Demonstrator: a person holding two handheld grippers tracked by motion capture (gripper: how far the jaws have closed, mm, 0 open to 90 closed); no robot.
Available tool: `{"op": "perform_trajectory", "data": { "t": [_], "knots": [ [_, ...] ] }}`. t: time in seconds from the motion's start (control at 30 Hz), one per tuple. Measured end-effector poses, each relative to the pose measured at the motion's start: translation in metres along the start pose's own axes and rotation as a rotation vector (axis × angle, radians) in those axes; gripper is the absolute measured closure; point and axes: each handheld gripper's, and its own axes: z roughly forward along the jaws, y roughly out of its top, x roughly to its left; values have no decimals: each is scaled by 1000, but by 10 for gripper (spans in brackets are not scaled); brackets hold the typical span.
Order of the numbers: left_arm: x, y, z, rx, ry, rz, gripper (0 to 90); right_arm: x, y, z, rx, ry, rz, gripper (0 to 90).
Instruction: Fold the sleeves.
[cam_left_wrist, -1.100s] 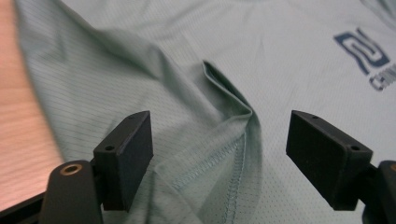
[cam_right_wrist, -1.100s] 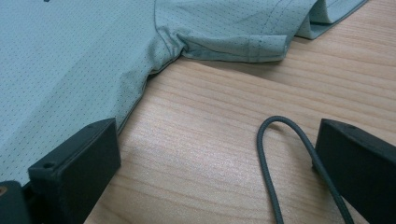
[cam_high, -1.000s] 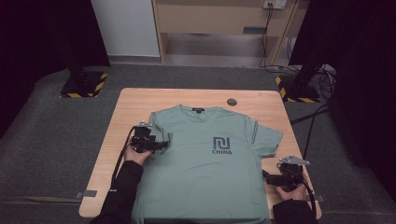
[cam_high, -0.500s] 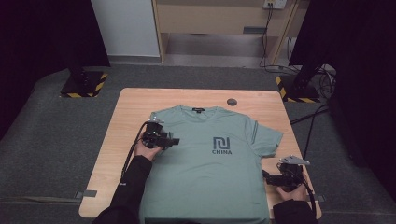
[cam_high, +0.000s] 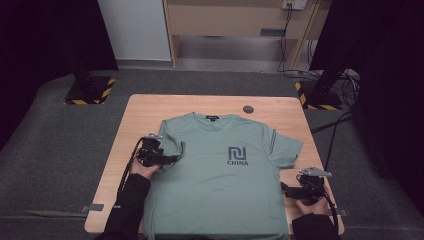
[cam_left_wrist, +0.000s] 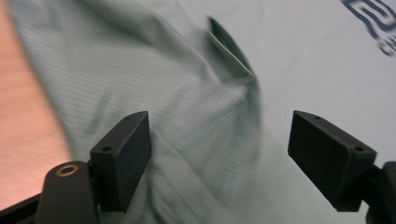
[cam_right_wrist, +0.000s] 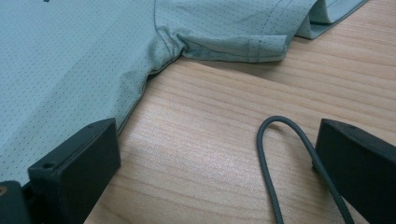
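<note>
A green T-shirt lies flat, chest up, on the wooden worktop, collar toward the far edge and hem toward the person. Everything else sits around that shirt.

The left tongs rest at the shirt's left shoulder, where the sleeve is folded in over the body. In the left gripper view the jaws stand wide apart with rumpled green cloth lying between and under them; that picture is blurred, so I cannot be sure, but the pads do not seem to pinch the fabric.

The right tongs sit on bare wood just beside the shirt's right side seam, below the right sleeve. In the right gripper view the jaws are spread wide and hold nothing: one jaw lies right at the shirt's edge, the other well clear of it, with a grey cable looping across the wood next to it.

A small dark disc lies beyond the collar, near the far edge.
</note>
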Motion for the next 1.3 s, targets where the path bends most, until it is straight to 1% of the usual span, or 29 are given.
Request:
{"op": "perform_trajectory", "data": {
  "t": [0.03, 0.1, 0.13, 0.17, 0.2, 0.23, 0.27, 0.3, 0.33, 0.37, 0.4, 0.47, 0.5, 0.57, 0.63, 0.67, 0.7, 0.73, 0.8, 0.83, 0.87, 0.9, 0.93, 0.97, 1.1, 1.13, 1.23, 1.3],
  "knots": [
    [-3, -2, -1, 14, -20, 1, 210, 0, 0, 0, 0, 0, 1, 9],
    [-8, -6, -3, 48, -82, -2, 234, 0, 0, 0, 0, 0, 1, 9],
    [-11, -8, -5, 51, -109, 0, 233, 0, 0, 0, 0, 0, 1, 9],
    [-17, -11, -11, 24, -153, 0, 235, 0, 0, 0, 0, 0, -2, 9],
    [-17, -11, -11, 24, -153, 0, 233, 0, 0, 0, 0, 0, -2, 9],
    [-19, -11, -15, -2, -155, 4, 233, 0, 0, 0, 0, 0, -2, 9],
    [-20, -11, -18, -34, -137, 7, 233, 0, 0, 0, 0, 0, -1, 9],
    [-21, -11, -21, -58, -102, 14, 229, 0, 0, 0, 0, 0, -1, 9],
    [-20, -10, -22, -70, -59, 22, 222, 0, 0, 0, 0, 0, 0, 9],
    [-17, -10, -21, -77, -23, 18, 211, 0, 0, 0, 0, 0, 0, 9],
    [-14, -10, -19, -77, 2, 13, 211, 0, 0, 0, 0, 0, 0, 9],
    [-7, -11, -13, -58, 37, -7, 210, 0, 0, 0, 0, 0, 0, 9],
    [-4, -13, -10, -46, 41, -16, 208, 0, 0, 0, 0, 0, 0, 9],
    [-2, -15, -5, -24, 27, -26, 207, 0, 0, 0, 0, 0, 1, 9],
    [-4, -18, -4, -20, 15, -20, 204, 0, 0, 0, -1, 0, -2, 9],
    [-6, -18, -5, -13, -17, -24, 227, 0, 0, 0, 0, 0, -1, 9],
    [-8, -19, -6, -2, -58, -28, 243, 0, 0, 0, 0, 0, 0, 9],
    [-11, -20, -6, 15, -83, -21, 240, 0, 0, 0, 0, 0, 0, 9],
    [-18, -21, -7, 44, -93, 17, 237, 0, 0, 0, 0, 0, -1, 9],
    [-21, -22, -8, 47, -107, 27, 230, 0, 0, 0, -1, 0, -2, 9],
    [-23, -21, -8, 36, -123, 29, 230, 0, 0, 0, -1, 0, -2, 9],
    [-24, -21, -9, 20, -127, 29, 227, 0, 0, 0, 0, 0, -1, 9],
    [-25, -20, -10, -2, -125, 29, 227, 0, 0, 0, 0, 0, -1, 9],
    [-25, -19, -11, -27, -114, 24, 221, 0, 0, 0, 0, 0, 0, 9],
    [-20, -17, -12, -89, -52, -13, 195, 0, 0, -1, -4, -4, 0, 25],
    [-19, -17, -12, -102, -35, -15, 192, 0, -1, -1, -8, -10, 9, 40],
    [-21, -18, -15, -137, 22, -4, 184, 1, -1, -3, -12, -16, 19, 73],
    [-23, -21, -17, -166, 40, -7, 188, 1, -1, -4, -10, -21, 17, 105]
  ]
}}
